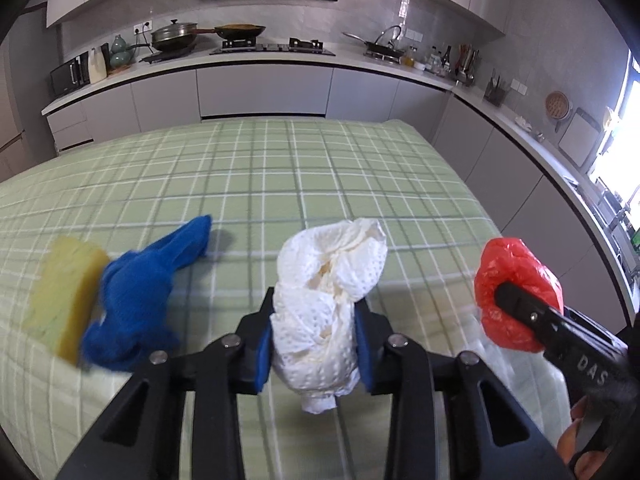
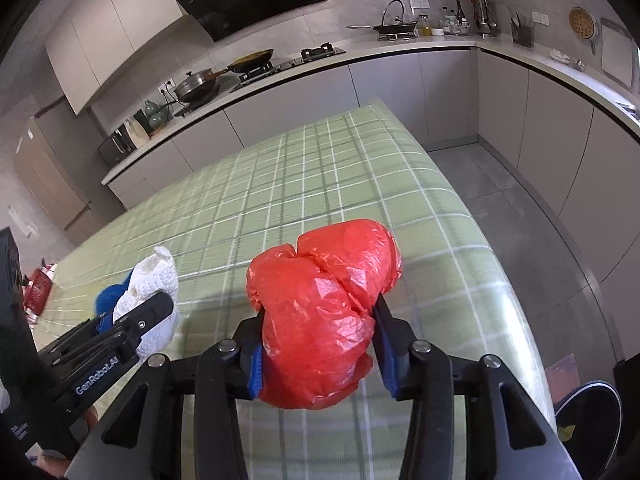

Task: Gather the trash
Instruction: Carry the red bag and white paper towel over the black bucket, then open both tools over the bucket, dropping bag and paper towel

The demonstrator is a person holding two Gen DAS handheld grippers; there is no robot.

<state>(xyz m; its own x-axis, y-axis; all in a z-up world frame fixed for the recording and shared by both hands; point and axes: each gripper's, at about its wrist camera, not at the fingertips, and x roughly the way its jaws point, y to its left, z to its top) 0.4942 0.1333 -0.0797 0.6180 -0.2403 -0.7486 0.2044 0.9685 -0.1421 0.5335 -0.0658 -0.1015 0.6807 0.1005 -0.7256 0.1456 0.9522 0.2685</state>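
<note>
So both grippers have something in them here. The left gripper has its blue pads squeezed in on a crumpled white paper towel, which bulges out above the fingers and pokes out a bit below them too, hanging clear above the green checked tablecloth. The right gripper is clamped on a wadded red plastic bag, also held up off the table, near its right edge. From the left wrist camera the bag sits just off to the right of the towel, the two a little apart. Down on the cloth to the left there's a blue rag lying bunched up, touching a yellow sponge on its left side, both kinda blurry. In the right wrist view a dark round bin sits on the floor past the table's right edge, something yellowish inside, can't tell what.
</note>
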